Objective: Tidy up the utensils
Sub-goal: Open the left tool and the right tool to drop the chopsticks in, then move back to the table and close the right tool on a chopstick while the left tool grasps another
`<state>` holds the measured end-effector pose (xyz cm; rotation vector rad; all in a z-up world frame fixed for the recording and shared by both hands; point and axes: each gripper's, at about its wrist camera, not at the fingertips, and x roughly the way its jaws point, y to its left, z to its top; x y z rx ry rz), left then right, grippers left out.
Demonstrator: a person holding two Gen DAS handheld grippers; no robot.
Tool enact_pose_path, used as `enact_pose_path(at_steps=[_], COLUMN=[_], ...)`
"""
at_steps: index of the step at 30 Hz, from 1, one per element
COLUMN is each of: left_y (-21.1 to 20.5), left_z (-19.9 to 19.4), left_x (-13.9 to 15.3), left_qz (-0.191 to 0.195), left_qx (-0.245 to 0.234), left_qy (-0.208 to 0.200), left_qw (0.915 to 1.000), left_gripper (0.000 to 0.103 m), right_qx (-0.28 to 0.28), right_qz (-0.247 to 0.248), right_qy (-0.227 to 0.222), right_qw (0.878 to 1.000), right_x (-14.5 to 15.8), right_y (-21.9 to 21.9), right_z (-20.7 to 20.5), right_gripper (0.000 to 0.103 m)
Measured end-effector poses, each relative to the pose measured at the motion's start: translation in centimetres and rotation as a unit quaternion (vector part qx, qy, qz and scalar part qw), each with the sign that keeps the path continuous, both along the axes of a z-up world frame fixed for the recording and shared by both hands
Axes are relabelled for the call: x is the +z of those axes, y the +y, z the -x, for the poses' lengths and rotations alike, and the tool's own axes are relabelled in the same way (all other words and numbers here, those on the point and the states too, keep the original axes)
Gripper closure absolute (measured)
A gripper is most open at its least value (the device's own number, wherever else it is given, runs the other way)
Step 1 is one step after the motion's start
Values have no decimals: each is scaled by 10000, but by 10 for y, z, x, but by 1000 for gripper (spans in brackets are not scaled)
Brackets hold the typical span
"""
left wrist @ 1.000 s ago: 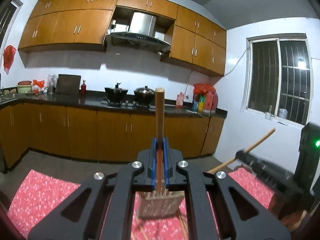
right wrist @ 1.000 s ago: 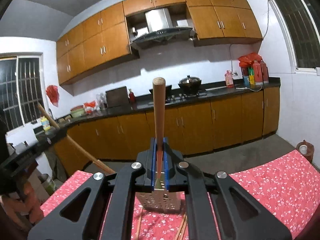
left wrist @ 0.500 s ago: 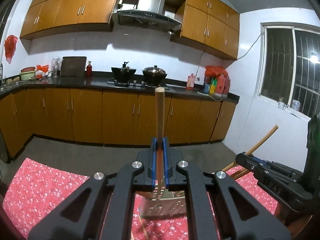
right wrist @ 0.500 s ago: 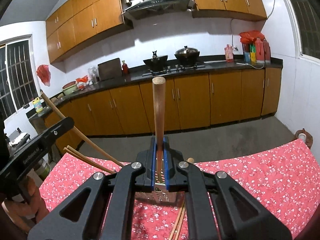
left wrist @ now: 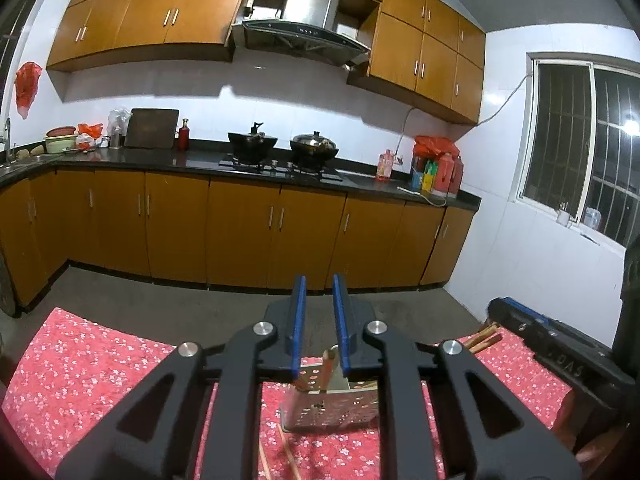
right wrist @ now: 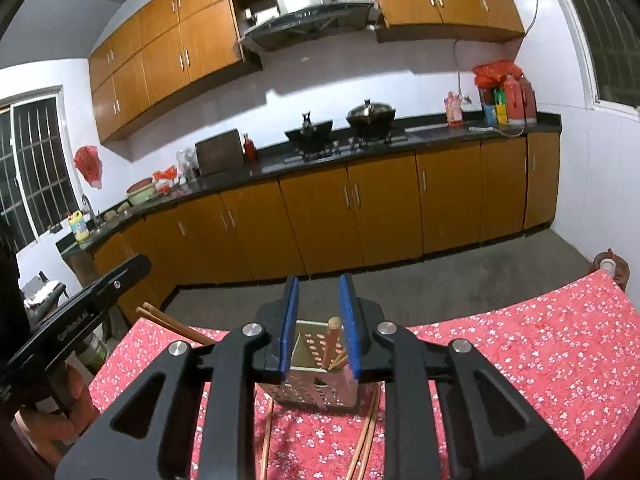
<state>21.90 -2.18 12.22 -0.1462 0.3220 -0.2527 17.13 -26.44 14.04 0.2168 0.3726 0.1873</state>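
Both fingers (right wrist: 349, 312) parted, one holder (right wrist: 312, 392), three chopsticks inside

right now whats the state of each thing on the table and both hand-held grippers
left hand-held gripper: open, jaws just opened, gripping nothing
right hand-held gripper: open, jaws just opened, gripping nothing
perforated metal holder: upright on the red cloth
wooden stick: standing in the holder, released
loose chopsticks: lying flat

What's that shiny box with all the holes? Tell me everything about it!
The holder is a square, shiny metal box with rows of small holes in its walls and an open top. It stands upright on the red flowery cloth. Wooden sticks lean inside it. More chopsticks lie on the cloth beside it.
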Motion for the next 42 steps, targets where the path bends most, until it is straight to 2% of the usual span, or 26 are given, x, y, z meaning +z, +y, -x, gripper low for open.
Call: enact_pose_path(at_steps=[4,7,9,12,16,21,25,29,33,42], left_y=[14,28,34,43,51,53,51,45,36,14], left_z=[28,49,60,70,71,71,75,76,76,72], left_x=[4,-4,-16,-41,-95,-151,-178,-191,-197,-215], left_qz=[101,66,-25,-208,-400,-381,-271,-250,-241,-292], left_qx=[27,72,143,250,354,321,259,180,74,-149], left_qy=[-110,-65,55,298,967,1736,2090,2256,2351,2594], left_qw=[9999,9999,9999,9990,9939,9836,9772,9737,9717,9652], left_gripper=[87,85,83,82,82,82,82,82,82,82], right_qx=[-164,-348,-464,-512,-350,7,101,135,14,-805], right_qz=[51,161,282,320,206,161,184,404,648,488], right_qy=[-231,-199,44,798,1815,2470,2588,2655,2576,2619], right_qw=[9996,9991,9985,9950,9826,9689,9657,9632,9641,9605], right_x=[4,-8,-28,-77,-145,-200,-215,-225,-228,-228], right_y=[-11,-20,-25,-31,-26,-4,8,19,21,-20], right_z=[26,41,46,40,30,28,29,26,26,24], right_gripper=[81,81,81,81,81,81,81,81,94,95])
